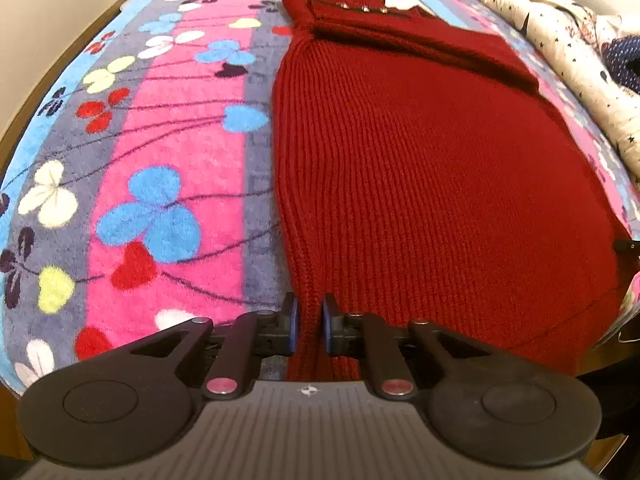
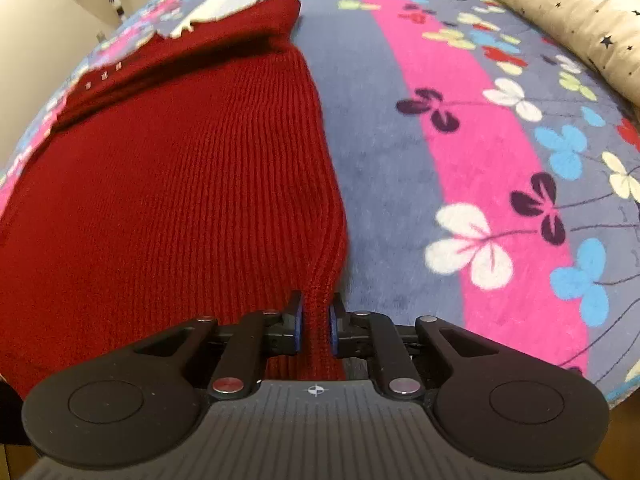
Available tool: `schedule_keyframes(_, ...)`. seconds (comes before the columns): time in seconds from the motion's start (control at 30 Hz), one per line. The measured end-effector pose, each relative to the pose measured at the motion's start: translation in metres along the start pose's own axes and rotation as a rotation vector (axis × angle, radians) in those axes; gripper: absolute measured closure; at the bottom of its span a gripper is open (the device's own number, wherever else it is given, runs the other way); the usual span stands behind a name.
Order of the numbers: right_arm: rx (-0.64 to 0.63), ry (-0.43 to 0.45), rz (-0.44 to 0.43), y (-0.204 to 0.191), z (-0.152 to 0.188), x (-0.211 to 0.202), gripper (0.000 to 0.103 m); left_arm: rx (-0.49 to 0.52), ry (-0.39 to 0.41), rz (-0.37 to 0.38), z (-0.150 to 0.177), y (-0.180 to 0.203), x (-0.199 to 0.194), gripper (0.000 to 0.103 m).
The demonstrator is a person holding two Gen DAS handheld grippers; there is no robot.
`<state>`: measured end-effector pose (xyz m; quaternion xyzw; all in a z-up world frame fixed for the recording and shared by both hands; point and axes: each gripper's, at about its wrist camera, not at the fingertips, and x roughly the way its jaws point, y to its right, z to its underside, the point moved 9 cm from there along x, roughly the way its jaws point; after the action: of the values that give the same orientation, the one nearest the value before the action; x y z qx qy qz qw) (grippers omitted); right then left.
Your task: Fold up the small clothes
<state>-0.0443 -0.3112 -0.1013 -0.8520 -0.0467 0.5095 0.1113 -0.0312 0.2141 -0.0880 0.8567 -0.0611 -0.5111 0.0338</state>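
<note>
Two neighbours: floral blanket (image 1: 168, 152) under red sweater (image 1: 420, 184) | star-print quilt (image 1: 568, 52) alongside

A deep red ribbed-knit sweater (image 1: 420, 168) is showing one solid colour, with a short row of small silvery studs (image 1: 365, 9) glinting at its far end. Beneath the sweater, a fleecy striped blanket (image 1: 168, 152) is running in bands of hot pink, slate grey, sky blue and white, scattered with clover-like flowers in blue, white, red, pale yellow and dark purple on thin dark stems. Beyond the sweater's right side, a cream quilt printed with small dark stars (image 1: 560, 40) is lying bunched, with a navy white-dotted fabric (image 1: 624, 60) peeking beside it.
</note>
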Motion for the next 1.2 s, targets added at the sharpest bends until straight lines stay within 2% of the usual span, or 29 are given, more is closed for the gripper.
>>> schedule_keyframes(0.13,0.033,0.014,-0.016,0.004,-0.003,-0.003,0.091,0.002,-0.007,0.006,0.0,0.001,0.001,0.09)
schedule_keyframes(0.3,-0.015,-0.039,0.012,0.0,0.003,0.008,0.086,0.018,-0.023,-0.005,0.003,0.003,0.004,0.089)
schedule_keyframes(0.47,-0.036,-0.04,0.021,-0.002,0.005,0.008,0.086,0.031,-0.023,-0.01,0.004,0.003,0.005,0.089)
schedule_keyframes(0.63,-0.048,-0.01,0.02,-0.004,0.002,0.003,0.091,0.043,0.0,-0.008,0.003,0.005,0.001,0.09)
schedule_keyframes(0.77,-0.037,0.053,-0.007,-0.006,-0.006,-0.009,0.091,0.067,0.045,0.015,-0.002,0.011,-0.008,0.092)
schedule_keyframes(0.93,-0.011,0.177,-0.101,-0.016,-0.024,-0.039,0.092,0.101,0.148,0.069,-0.017,0.024,-0.037,0.093)
schedule_keyframes(1.1,0.05,0.339,-0.219,-0.017,-0.047,-0.089,0.092,0.121,0.273,0.133,-0.032,0.035,-0.083,0.095)
schedule_keyframes(1.2,0.058,0.408,-0.251,-0.016,-0.052,-0.117,0.092,0.15,0.342,0.148,-0.035,0.041,-0.113,0.096)
